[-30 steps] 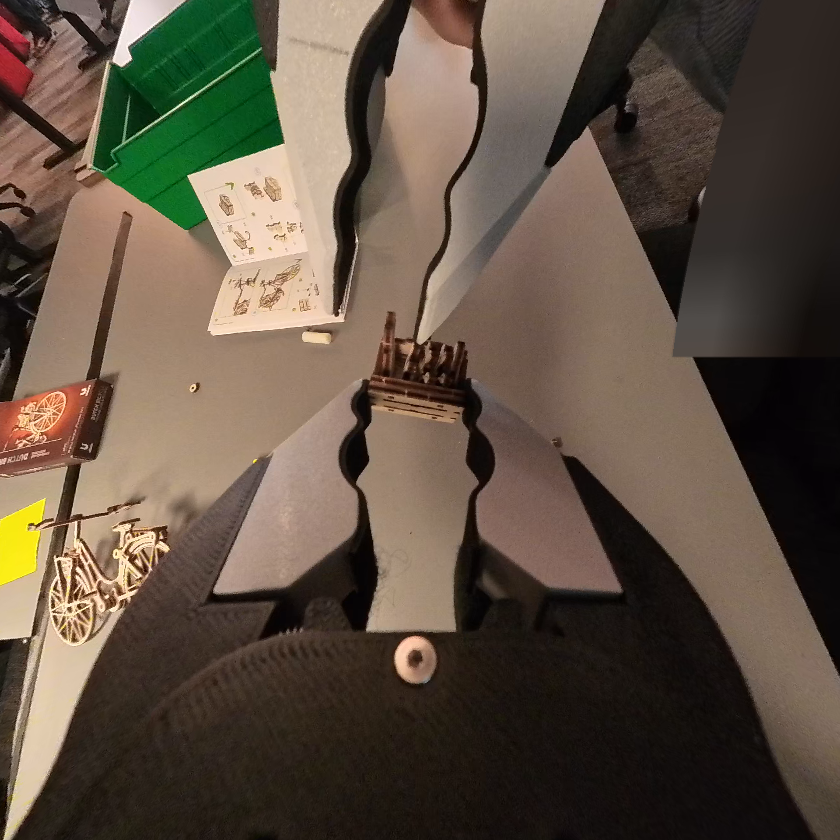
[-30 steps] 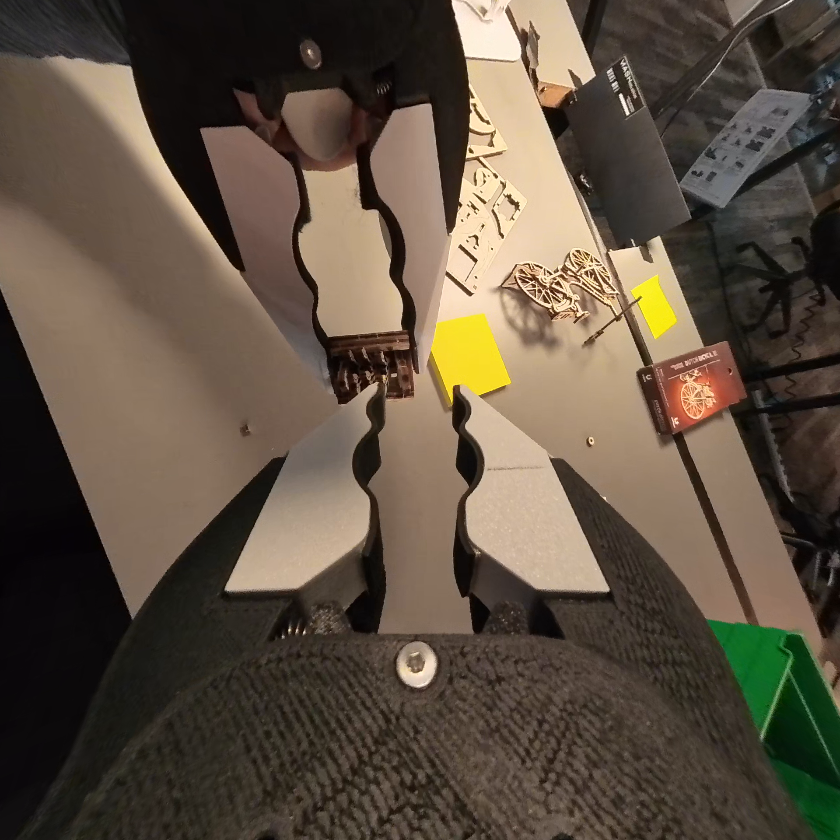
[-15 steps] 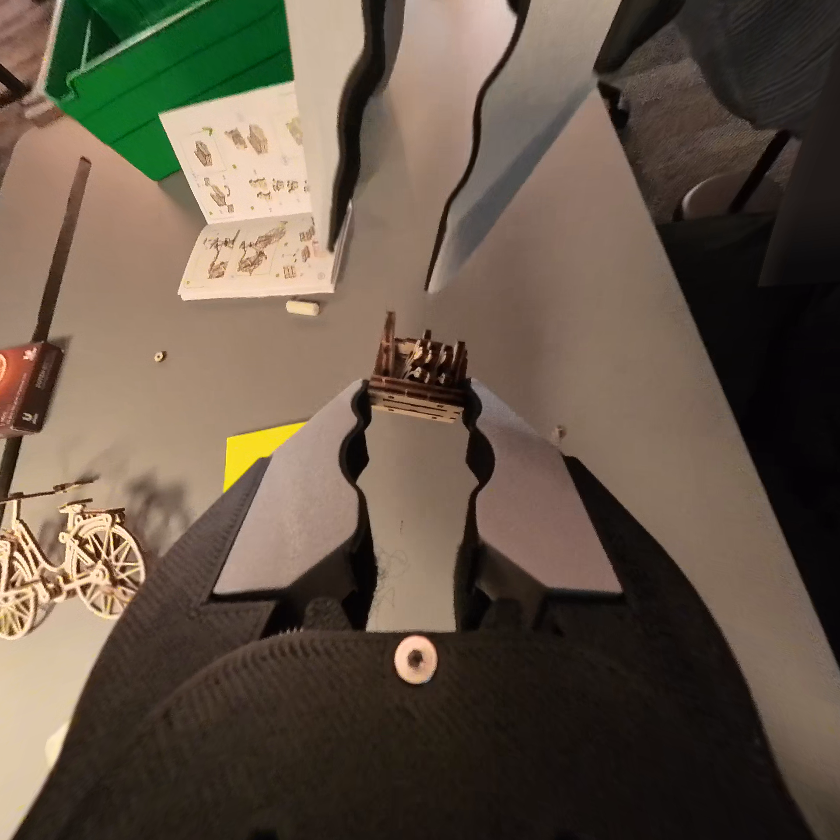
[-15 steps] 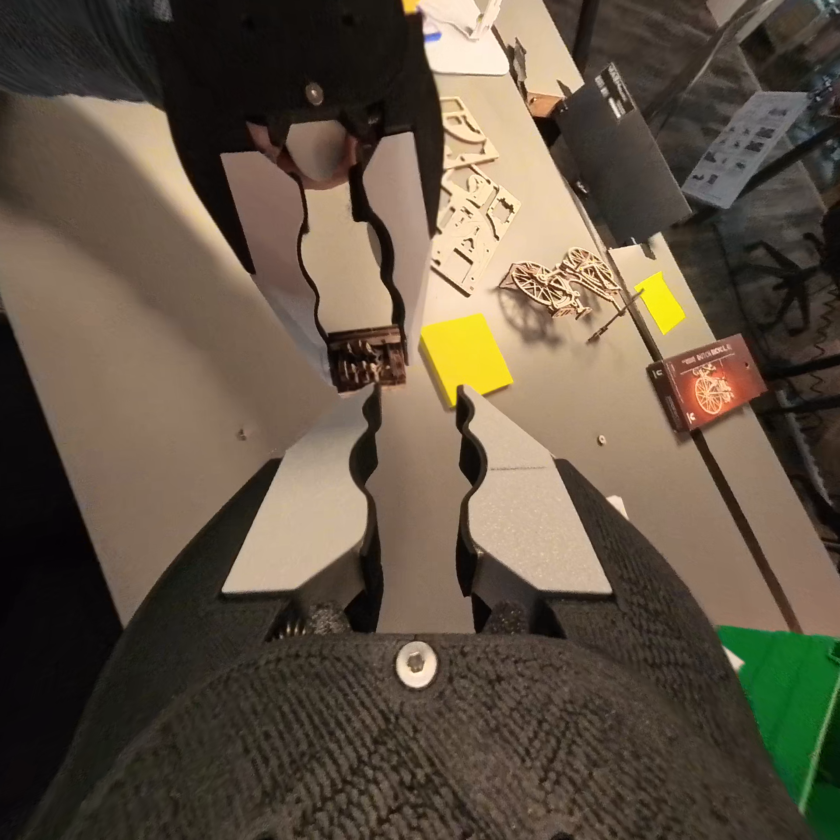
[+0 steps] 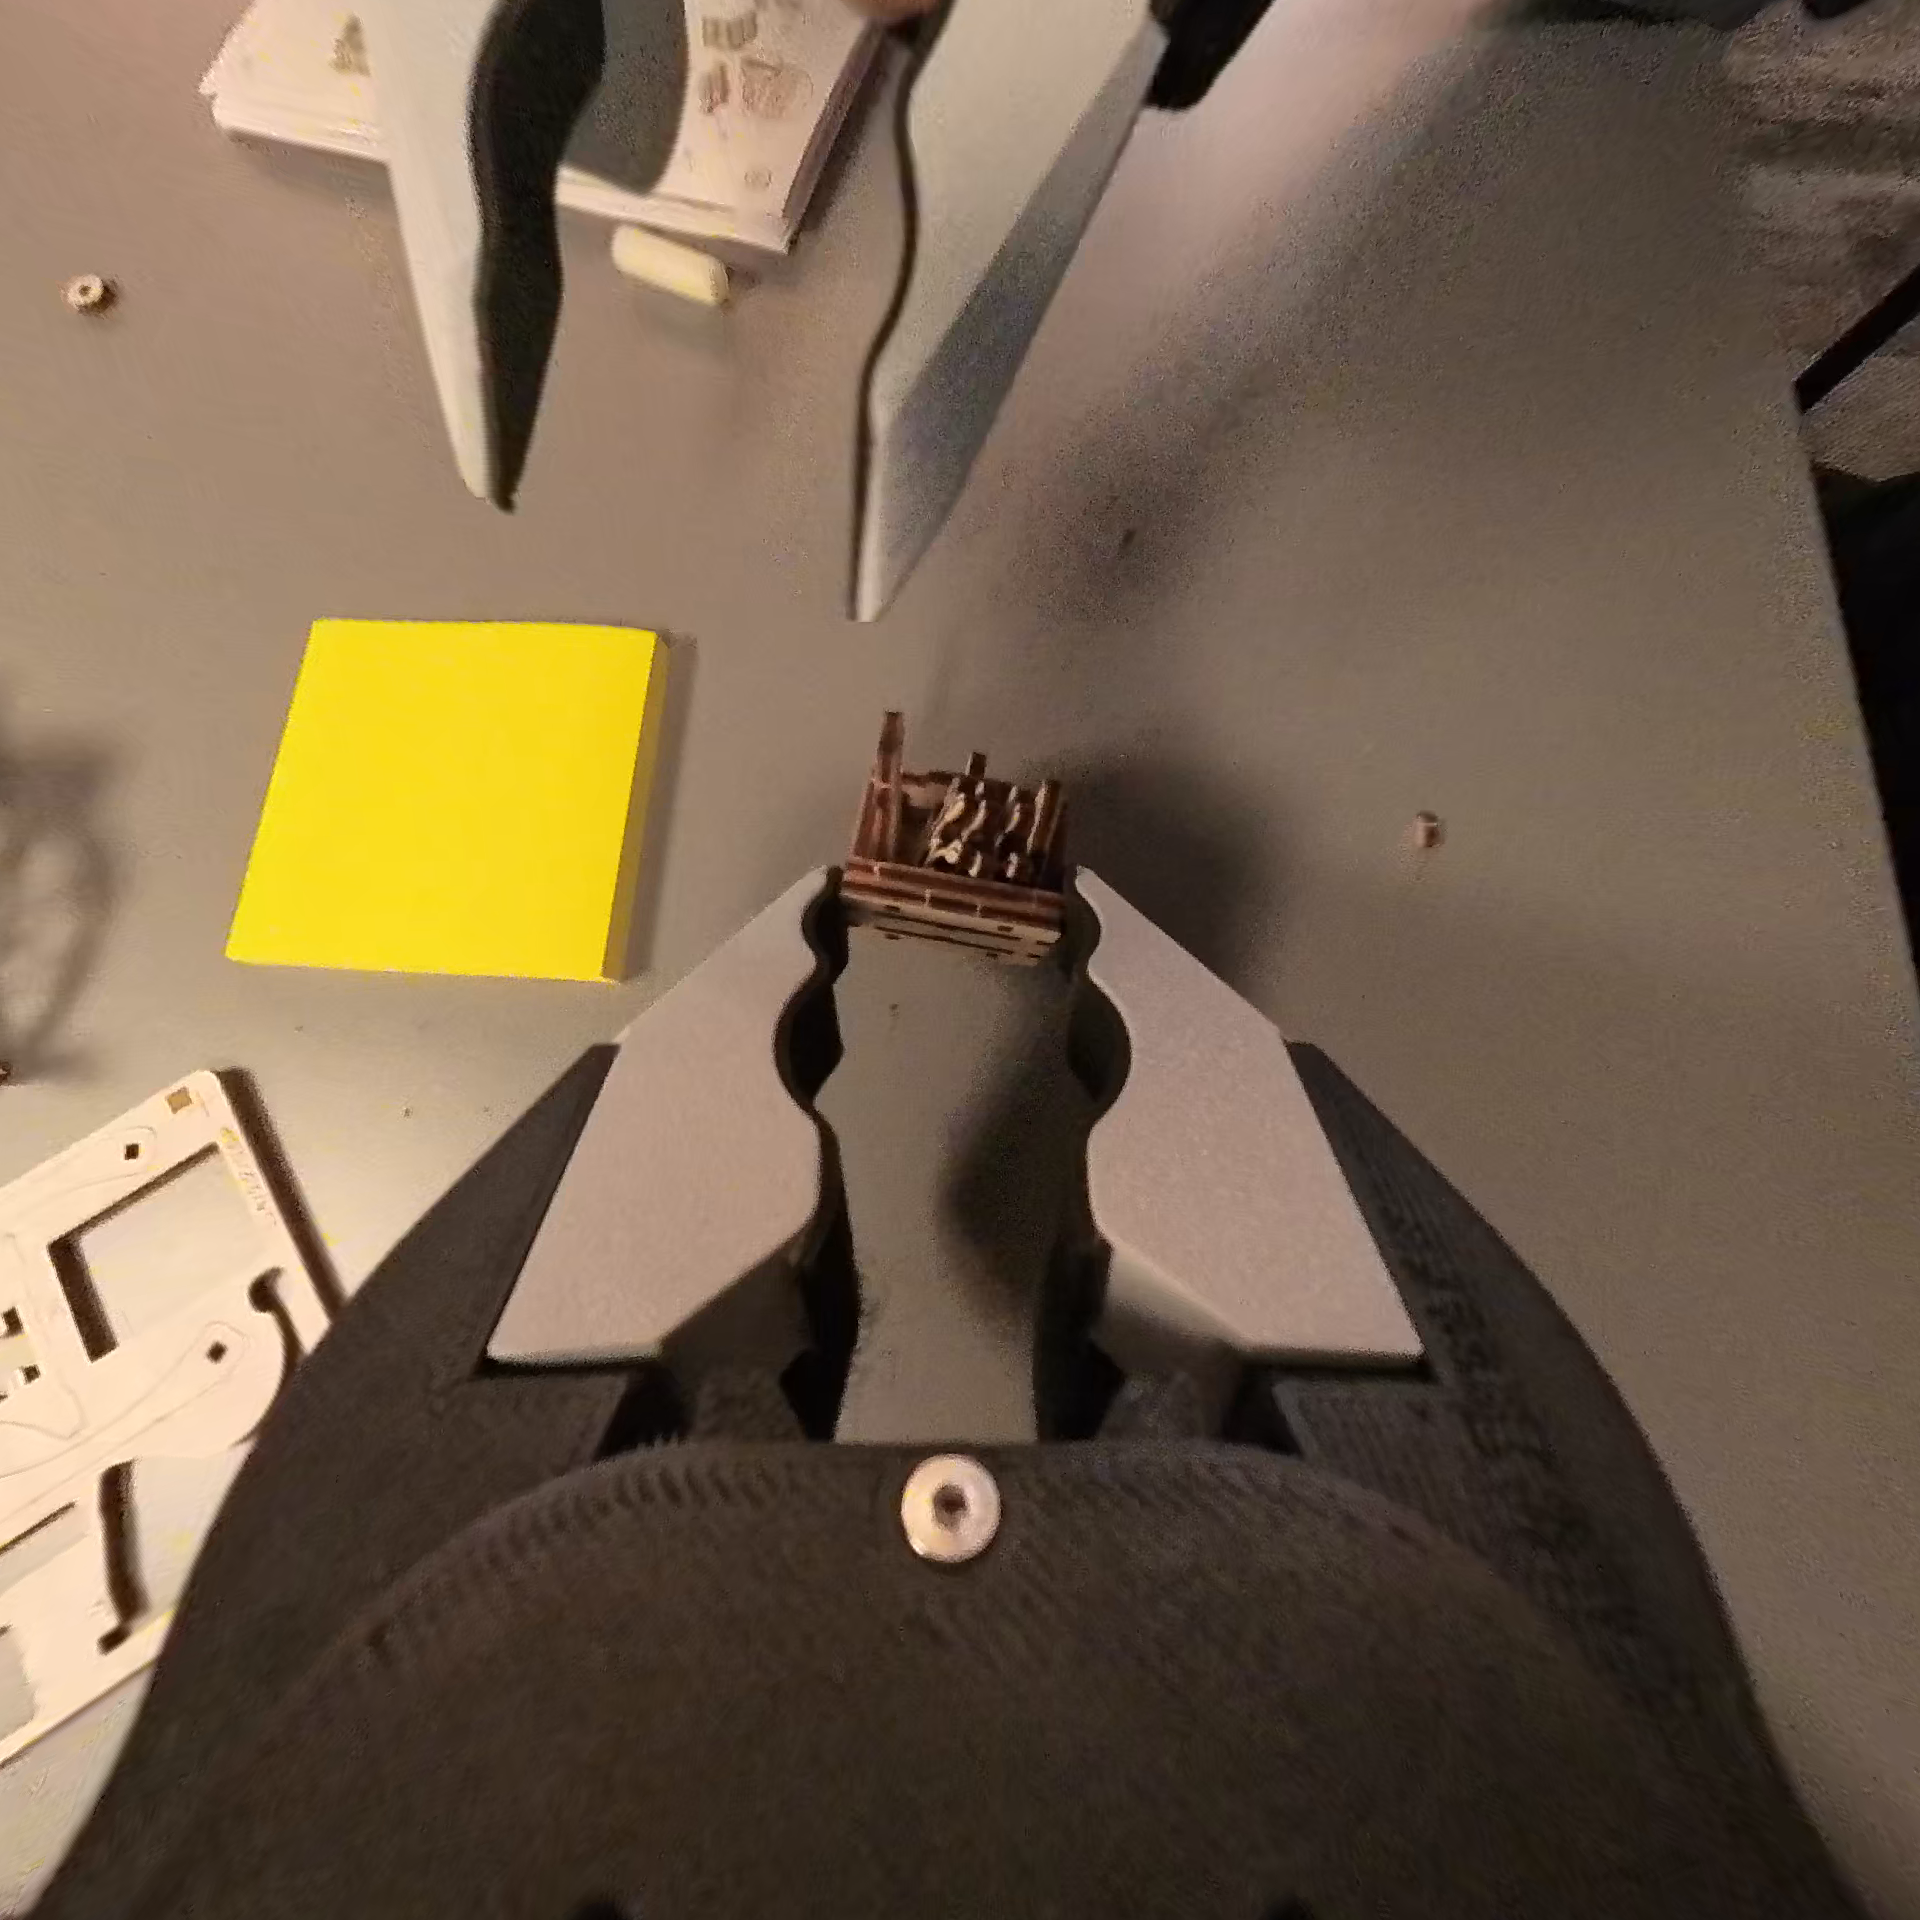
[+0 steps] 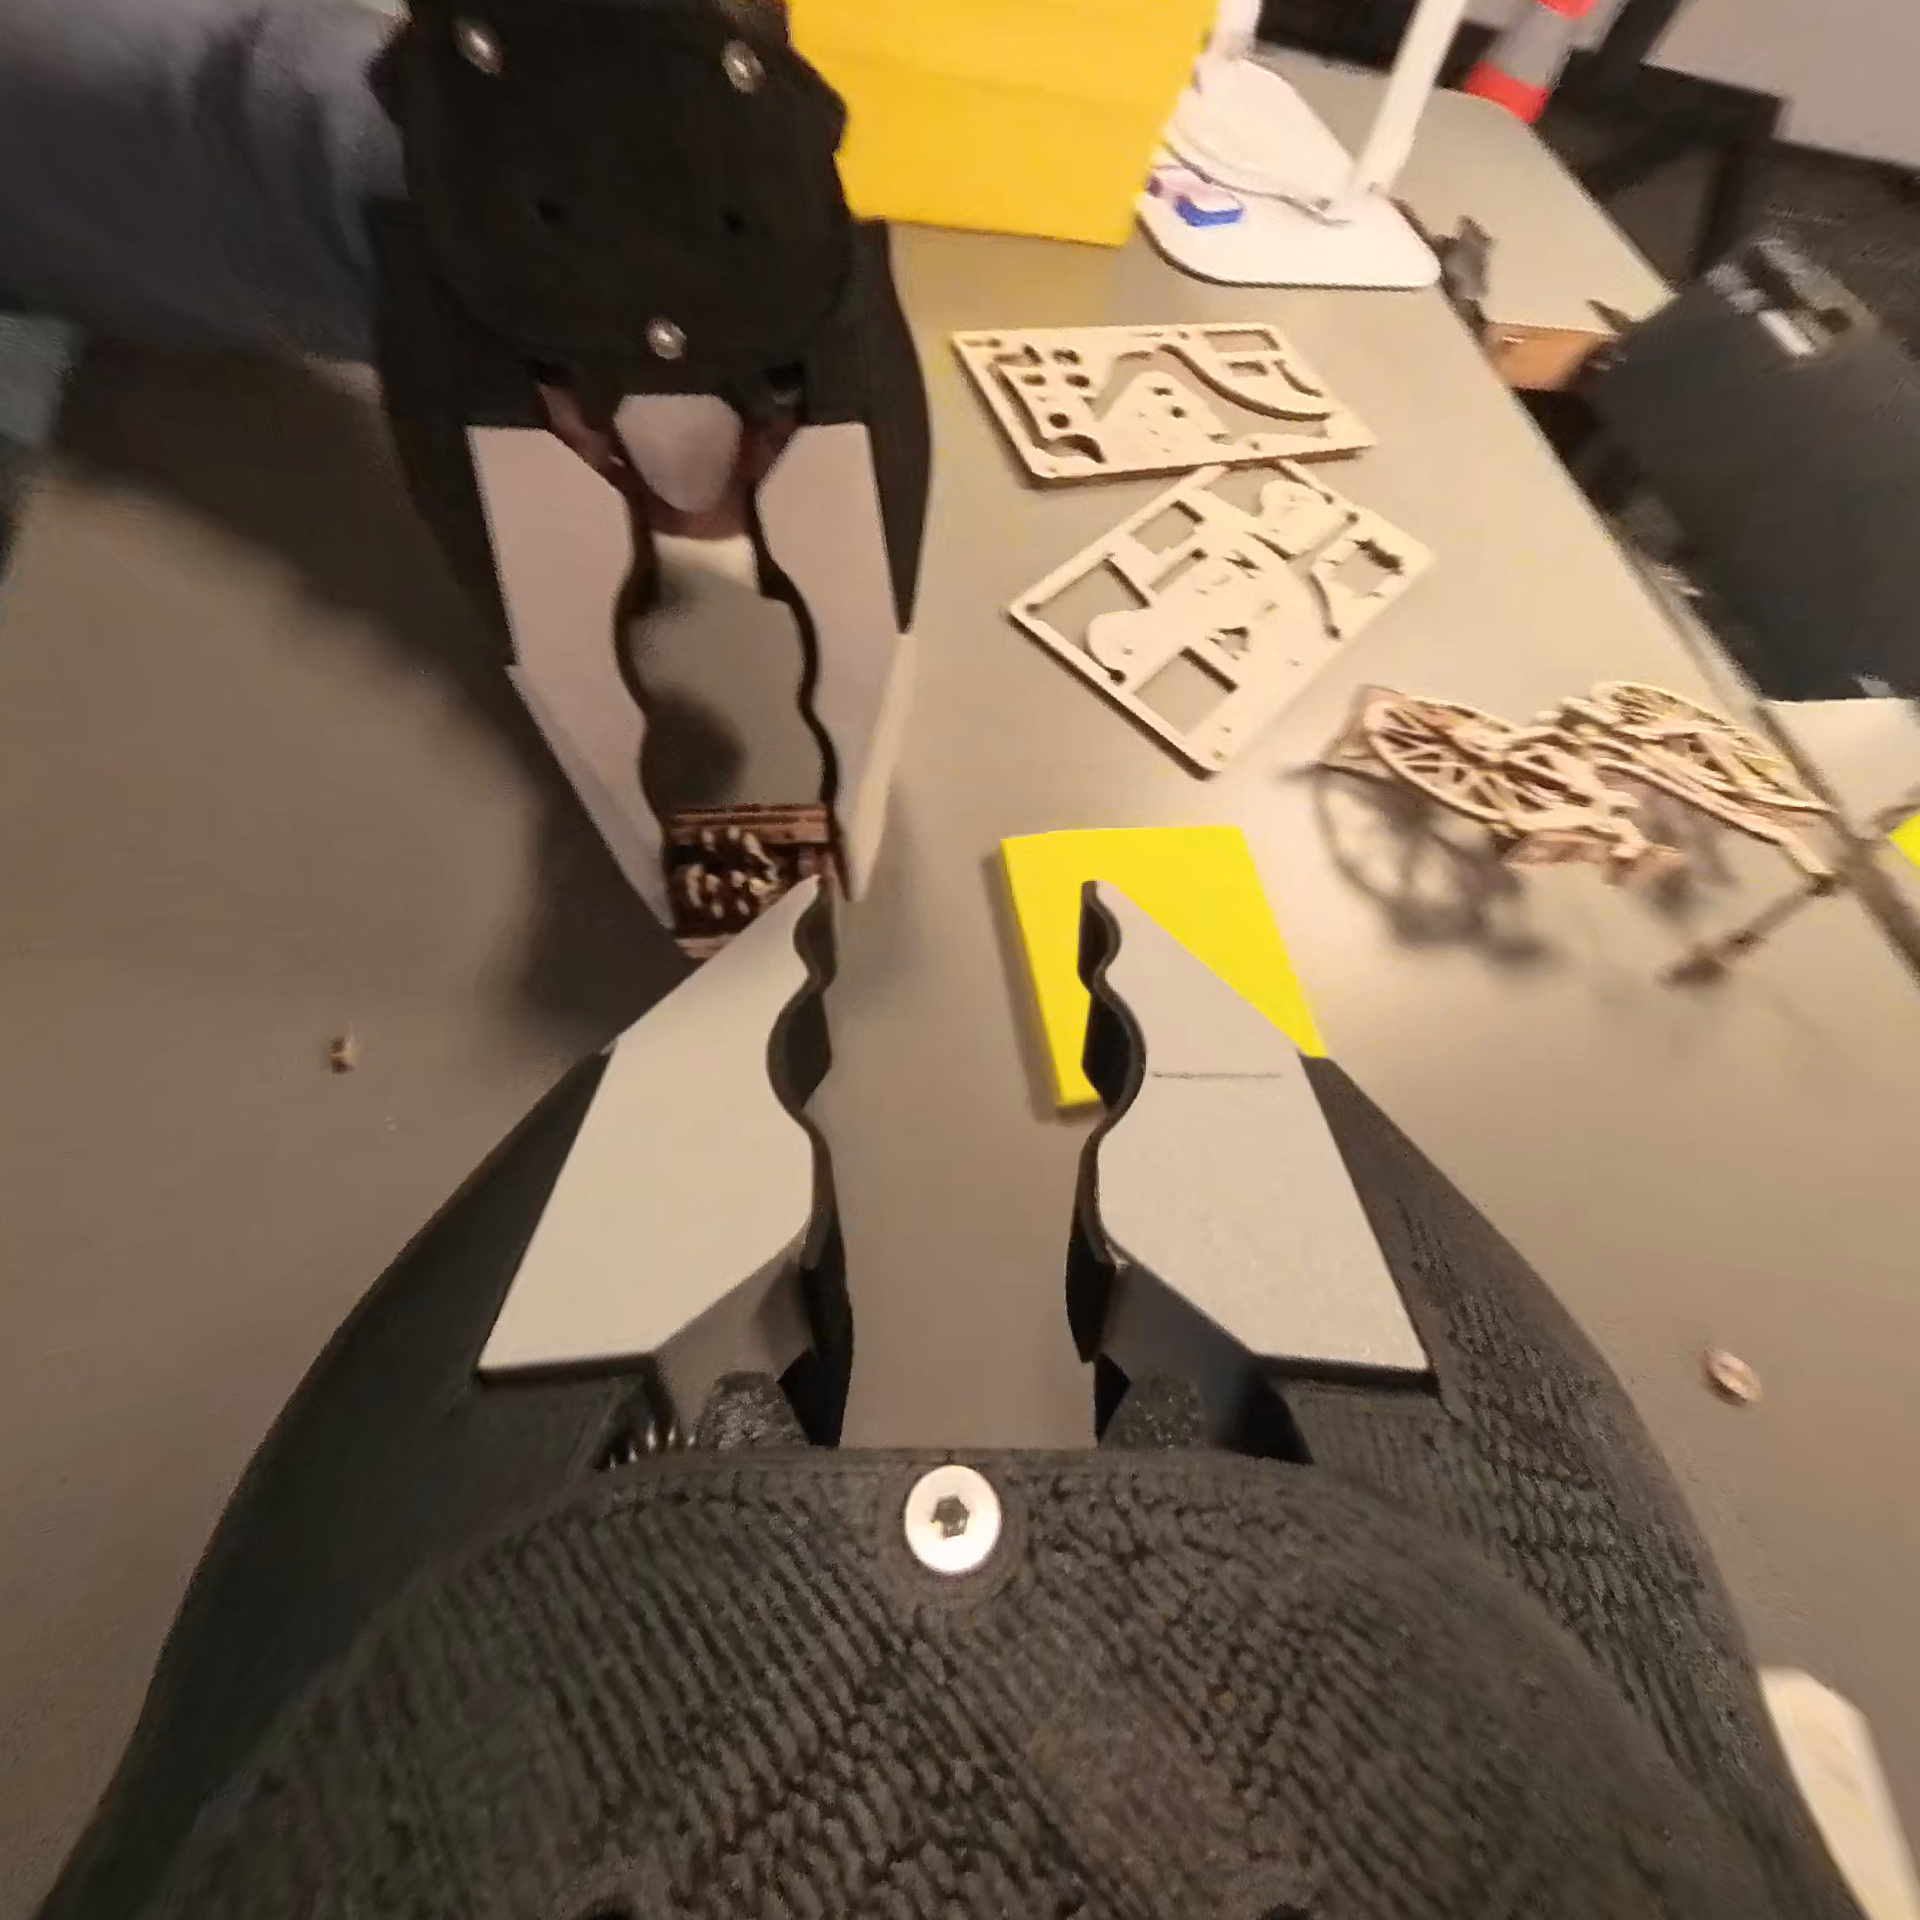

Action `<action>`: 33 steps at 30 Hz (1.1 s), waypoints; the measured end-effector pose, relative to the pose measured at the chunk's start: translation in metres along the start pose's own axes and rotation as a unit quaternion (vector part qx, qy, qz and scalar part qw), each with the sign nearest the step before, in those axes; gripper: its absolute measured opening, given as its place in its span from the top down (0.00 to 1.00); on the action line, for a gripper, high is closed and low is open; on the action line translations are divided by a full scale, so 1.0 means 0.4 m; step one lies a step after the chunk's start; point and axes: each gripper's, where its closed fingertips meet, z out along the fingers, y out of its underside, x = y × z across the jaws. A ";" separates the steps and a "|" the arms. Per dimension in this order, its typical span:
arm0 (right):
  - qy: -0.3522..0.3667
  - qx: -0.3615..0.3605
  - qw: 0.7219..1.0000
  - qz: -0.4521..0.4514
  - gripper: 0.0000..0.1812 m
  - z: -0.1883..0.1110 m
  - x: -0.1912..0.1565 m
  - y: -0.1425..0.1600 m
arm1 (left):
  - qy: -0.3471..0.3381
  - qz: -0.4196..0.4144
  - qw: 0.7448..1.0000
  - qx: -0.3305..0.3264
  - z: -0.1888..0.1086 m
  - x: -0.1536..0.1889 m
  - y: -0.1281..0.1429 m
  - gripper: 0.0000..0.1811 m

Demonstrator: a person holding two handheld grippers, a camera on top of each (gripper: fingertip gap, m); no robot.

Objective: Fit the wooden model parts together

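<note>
My left gripper (image 5: 954, 883) is shut on a small dark wooden box assembly (image 5: 954, 868) with several upright pieces inside, held low over the grey table (image 5: 1247, 520). In the right wrist view the same box (image 6: 743, 873) sits between the left gripper's fingertips (image 6: 862, 790). My right gripper (image 6: 951, 899) is open and empty, its left fingertip close beside the box and its right one over a yellow note pad (image 6: 1153, 914). The right gripper also shows in the left wrist view (image 5: 681, 561), beyond the box.
The yellow pad (image 5: 447, 800) lies left of the box. Punched wooden sheets (image 6: 1153, 405) (image 6: 1216, 613) (image 5: 125, 1299) and a wooden bicycle model (image 6: 1558, 769) lie nearby. An instruction booklet (image 5: 727, 135), a pale peg (image 5: 670, 278) and a nut (image 5: 88, 294) lie farther off. About 7 centimeters separates my left fingertips from my right. From either gripper's tips it is about 15 centimeters to the pale peg (image 5: 670, 278).
Both grippers have moved along the table toward the yellow pad and the wooden sheets. The right gripper has drawn back from the box and opened wider. The left still holds the box.
</note>
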 end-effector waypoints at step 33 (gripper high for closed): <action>-0.097 -0.042 0.994 0.009 0.79 0.094 -0.144 0.090 | 0.052 0.011 0.998 0.028 0.025 0.021 0.017 0.76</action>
